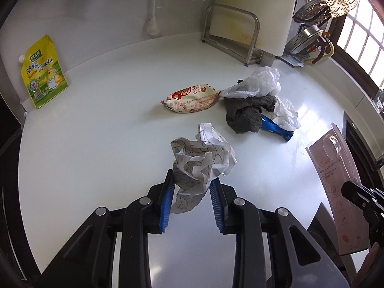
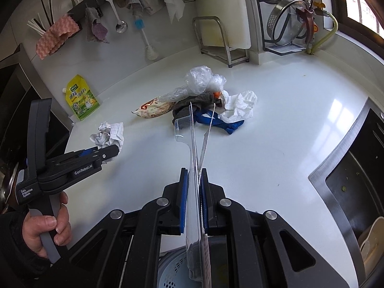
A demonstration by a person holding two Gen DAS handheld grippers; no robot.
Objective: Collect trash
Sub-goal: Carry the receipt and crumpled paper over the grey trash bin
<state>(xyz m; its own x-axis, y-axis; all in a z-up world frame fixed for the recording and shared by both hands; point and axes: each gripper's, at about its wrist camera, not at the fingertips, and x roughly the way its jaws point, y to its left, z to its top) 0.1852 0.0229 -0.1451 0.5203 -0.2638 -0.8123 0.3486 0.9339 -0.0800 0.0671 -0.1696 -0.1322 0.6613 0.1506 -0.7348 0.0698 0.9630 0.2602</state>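
Note:
My left gripper [image 1: 192, 180] is shut on a crumpled sheet of printed paper [image 1: 201, 158], with the blue pads pressing its lower part. The right wrist view shows the same gripper [image 2: 112, 151] and paper [image 2: 109, 133] at the counter's left edge. My right gripper [image 2: 194, 172] is shut on a flat clear plastic blister pack [image 2: 193, 144] that sticks out forward. The pack [image 1: 336, 168] also shows at the right of the left wrist view. On the white counter [image 1: 108, 120] lie a red-printed snack wrapper [image 1: 192, 98], a clear plastic bag [image 1: 259, 81], a grey cloth [image 1: 249, 115], a blue item [image 1: 276, 129] and white tissue [image 1: 286, 115].
A yellow seasoning pouch [image 1: 43, 72] leans on the back wall at the left. A steel rack with a cutting board [image 1: 230, 33] stands at the back. A sink [image 2: 355, 180] opens at the right. A perforated basket [image 2: 172, 273] sits below my right gripper. A hand [image 2: 48, 228] holds the left gripper's handle.

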